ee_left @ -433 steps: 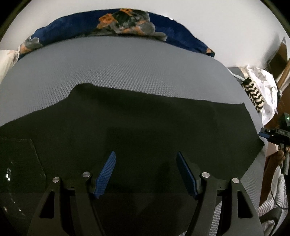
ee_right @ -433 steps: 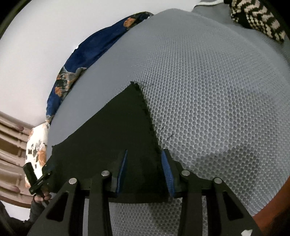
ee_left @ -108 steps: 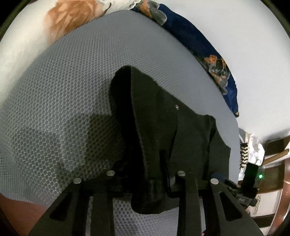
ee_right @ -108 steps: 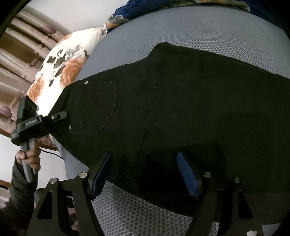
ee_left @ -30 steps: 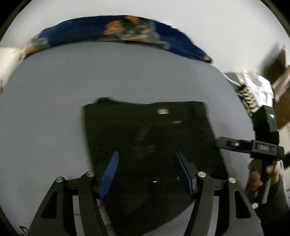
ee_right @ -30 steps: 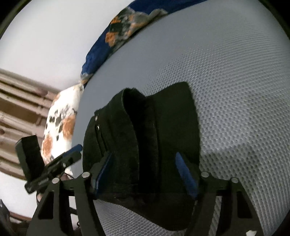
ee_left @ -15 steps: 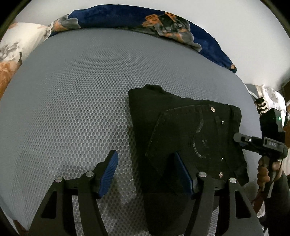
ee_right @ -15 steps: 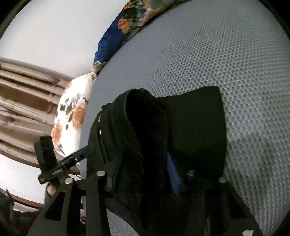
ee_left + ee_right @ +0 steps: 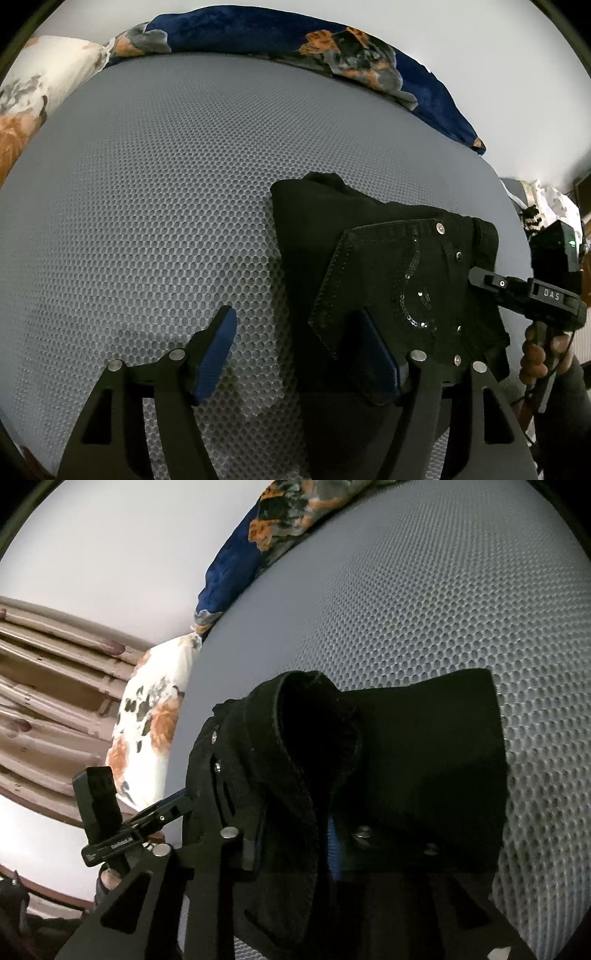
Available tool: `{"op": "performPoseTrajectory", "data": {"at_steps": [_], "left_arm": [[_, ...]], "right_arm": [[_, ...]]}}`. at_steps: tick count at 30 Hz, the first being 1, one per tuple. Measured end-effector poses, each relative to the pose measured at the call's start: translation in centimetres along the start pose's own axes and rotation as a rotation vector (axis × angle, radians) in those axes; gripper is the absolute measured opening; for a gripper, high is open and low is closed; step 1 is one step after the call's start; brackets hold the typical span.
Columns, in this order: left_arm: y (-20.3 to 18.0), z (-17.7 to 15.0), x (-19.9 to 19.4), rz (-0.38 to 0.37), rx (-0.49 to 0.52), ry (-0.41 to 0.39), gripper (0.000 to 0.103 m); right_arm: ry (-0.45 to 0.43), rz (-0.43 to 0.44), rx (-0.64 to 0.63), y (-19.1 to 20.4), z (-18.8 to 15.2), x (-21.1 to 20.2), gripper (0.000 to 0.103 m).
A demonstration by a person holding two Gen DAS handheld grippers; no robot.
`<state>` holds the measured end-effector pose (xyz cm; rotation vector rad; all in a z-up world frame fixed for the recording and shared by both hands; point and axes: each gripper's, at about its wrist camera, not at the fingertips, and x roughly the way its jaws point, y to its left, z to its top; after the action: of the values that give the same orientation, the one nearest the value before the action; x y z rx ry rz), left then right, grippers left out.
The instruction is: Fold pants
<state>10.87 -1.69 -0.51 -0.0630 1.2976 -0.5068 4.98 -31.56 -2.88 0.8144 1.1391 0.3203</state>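
The black pants (image 9: 388,266) lie folded into a small bundle on the grey mesh bed (image 9: 166,192), back pocket with sequins facing up. My left gripper (image 9: 295,350) hovers over the bundle's left edge with jaws opening; the edge lies between the blue pads (image 9: 218,343) untouched. In the right wrist view, a thick fold of the pants (image 9: 424,746) bulges up between the fingers of my right gripper (image 9: 295,845), whose jaws are closing and pinch the fabric. The right gripper (image 9: 480,277) meets the bundle's right edge, and the left gripper (image 9: 181,803) shows beyond its far side.
A navy floral blanket (image 9: 332,40) runs along the bed's far edge by the white wall. A white and orange floral pillow (image 9: 147,716) lies at one end near a wooden headboard (image 9: 44,686). Patterned clothes (image 9: 532,218) sit off the other end. A hand (image 9: 535,350) holds the right gripper.
The right jaws have narrowed from wide apart onto the pants' fold, which now bulges over them. The left gripper has shifted left, so the bundle sits under its right finger.
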Motion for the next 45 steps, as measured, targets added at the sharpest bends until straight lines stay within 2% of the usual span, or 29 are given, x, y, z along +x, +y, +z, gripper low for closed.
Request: {"op": "performPoseTrajectory", "data": {"at_steps": [3, 10, 14, 19, 23, 26, 29, 31, 39, 45], "left_arm": [[-0.1, 0.2, 0.0, 0.002, 0.006, -0.005, 0.069], [0.2, -0.1, -0.8, 0.009, 0.002, -0.024, 0.069], [0.3, -0.1, -0.8, 0.007, 0.004, -0.026, 0.069], [0.1, 0.0, -0.5, 0.014, 0.008, -0.020, 0.069], [-0.4, 0.1, 0.1, 0.019, 0.019, -0.005, 0.069], [-0.9, -0.1, 0.7, 0.032, 0.032, 0.005, 0.069], [-1.5, -0.3, 1.5, 0.047, 0.060, 0.016, 0.069], [-1.8, -0.5, 2.0, 0.060, 0.070, 0.025, 0.069], [-2.7, -0.9, 1.9, 0.057, 0.090, 0.026, 0.069], [-4.2, -2.1, 1.5, 0.080, 0.126, 0.027, 0.069]], "right_arm": [[-0.027, -0.064, -0.034, 1.6, -0.4, -0.8, 0.013], [-0.105, -0.137, -0.067, 4.0, -1.1, -3.6, 0.010], [-0.139, -0.165, -0.042, 3.5, -1.5, -5.1, 0.010], [-0.182, -0.212, 0.042, 0.7, -1.9, -7.1, 0.010], [-0.175, -0.224, 0.093, -1.6, -2.2, -6.8, 0.010], [-0.153, -0.251, 0.101, -2.6, -2.2, -5.9, 0.014], [-0.144, -0.263, 0.105, -2.6, -2.1, -6.0, 0.025], [-0.142, -0.282, 0.099, -2.3, -2.2, -6.1, 0.028], [-0.099, -0.316, 0.119, -1.4, -6.0, -8.4, 0.030], [-0.115, -0.423, 0.036, 0.9, -7.7, -9.6, 0.028]]}}
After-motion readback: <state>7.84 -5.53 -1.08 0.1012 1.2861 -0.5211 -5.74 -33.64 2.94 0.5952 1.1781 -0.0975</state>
